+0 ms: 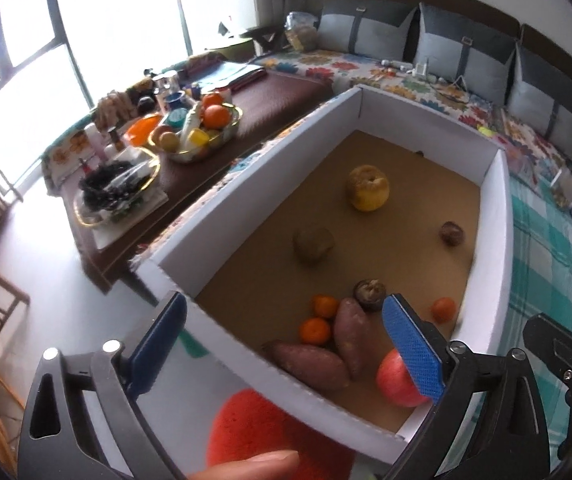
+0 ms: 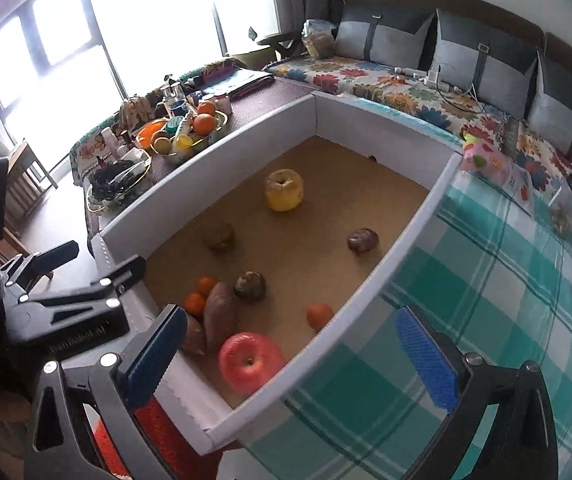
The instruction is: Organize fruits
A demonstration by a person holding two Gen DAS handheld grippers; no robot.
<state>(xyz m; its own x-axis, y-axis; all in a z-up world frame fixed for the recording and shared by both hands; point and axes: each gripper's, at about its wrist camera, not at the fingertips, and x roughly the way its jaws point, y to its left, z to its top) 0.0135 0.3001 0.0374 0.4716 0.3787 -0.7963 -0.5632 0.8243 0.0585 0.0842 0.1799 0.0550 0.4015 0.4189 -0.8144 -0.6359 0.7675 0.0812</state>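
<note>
Fruits are lying loose on the brown floor of a white-walled box (image 2: 398, 240): a red apple (image 2: 250, 362) is sitting near the closest corner, two sweet potatoes (image 1: 326, 356) are lying touching one another just beside it, and two small oranges (image 1: 320, 318) are resting against them, with a third orange (image 2: 319, 316) sitting apart near the right wall. A yellow apple (image 2: 284, 190) is standing further back, well apart from the rest. The left tool (image 1: 286, 344) is hanging above the near edge, released, nothing between its blue pads. The right tool (image 2: 294, 360) is hanging over the right wall, likewise released and holding nothing. The box is resting on a green checked cloth (image 2: 486, 320). A bench (image 1: 277, 96) beyond is carrying a fruit bowl (image 1: 195, 130)
</note>
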